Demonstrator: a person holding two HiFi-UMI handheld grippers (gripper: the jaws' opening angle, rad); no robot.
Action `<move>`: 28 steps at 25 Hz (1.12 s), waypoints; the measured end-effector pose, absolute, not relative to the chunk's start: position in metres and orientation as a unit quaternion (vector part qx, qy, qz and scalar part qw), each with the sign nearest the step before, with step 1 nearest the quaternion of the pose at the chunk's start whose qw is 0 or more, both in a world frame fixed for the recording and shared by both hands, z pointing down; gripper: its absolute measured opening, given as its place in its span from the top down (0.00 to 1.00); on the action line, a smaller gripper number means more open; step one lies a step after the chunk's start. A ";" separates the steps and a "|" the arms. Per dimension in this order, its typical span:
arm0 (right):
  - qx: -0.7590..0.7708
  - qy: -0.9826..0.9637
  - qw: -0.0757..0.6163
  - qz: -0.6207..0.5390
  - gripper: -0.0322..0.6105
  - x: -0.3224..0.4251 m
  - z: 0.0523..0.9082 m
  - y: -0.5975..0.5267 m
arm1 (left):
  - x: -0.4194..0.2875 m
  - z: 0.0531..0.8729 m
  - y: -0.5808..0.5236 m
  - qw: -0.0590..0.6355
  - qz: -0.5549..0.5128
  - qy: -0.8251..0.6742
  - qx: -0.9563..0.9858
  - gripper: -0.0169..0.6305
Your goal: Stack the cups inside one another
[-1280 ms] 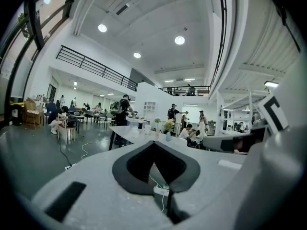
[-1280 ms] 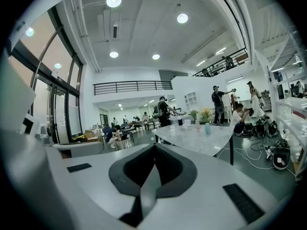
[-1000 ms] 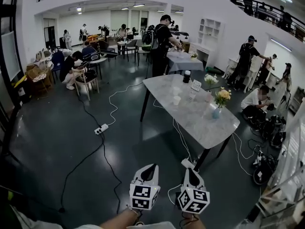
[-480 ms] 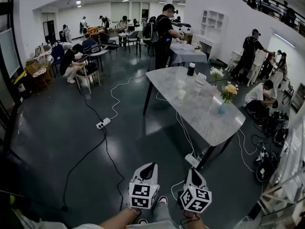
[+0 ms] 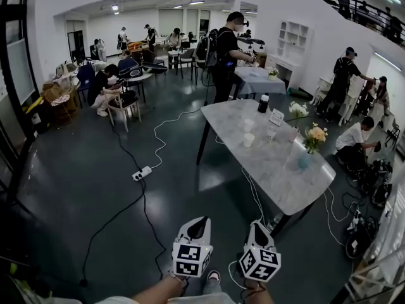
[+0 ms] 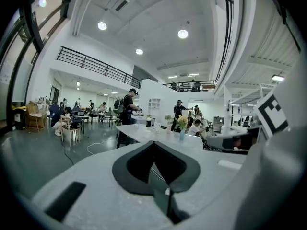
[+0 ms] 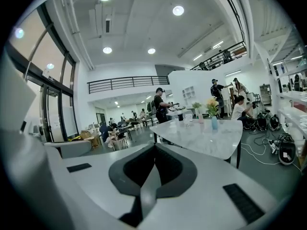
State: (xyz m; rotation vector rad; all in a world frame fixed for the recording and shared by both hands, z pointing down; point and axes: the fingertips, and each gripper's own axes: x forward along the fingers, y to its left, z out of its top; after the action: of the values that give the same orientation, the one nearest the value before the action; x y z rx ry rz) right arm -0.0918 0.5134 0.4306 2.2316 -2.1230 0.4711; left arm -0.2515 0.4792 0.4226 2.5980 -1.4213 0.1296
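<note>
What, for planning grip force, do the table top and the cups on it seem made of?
Table top: likely marble or marble-look stone, polished; grey veining on white, soft reflections. Cups: pale, perhaps plastic or paper; too small to tell.

Cups stand on the table, vase right of them

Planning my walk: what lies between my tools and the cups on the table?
Head view: dark floor crossed by a white cable, then bare tabletop.
</note>
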 end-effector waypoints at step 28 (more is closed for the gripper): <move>0.703 -0.690 0.022 0.171 0.94 0.035 0.437 0.337 | -0.134 0.423 0.305 0.068 0.068 -0.493 0.865 0.96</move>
State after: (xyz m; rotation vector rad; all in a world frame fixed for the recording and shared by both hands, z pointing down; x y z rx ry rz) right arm 0.0350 0.3367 0.4372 2.1785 -2.1386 0.5308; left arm -0.1339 0.3054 0.4228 2.6049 -1.4849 0.2055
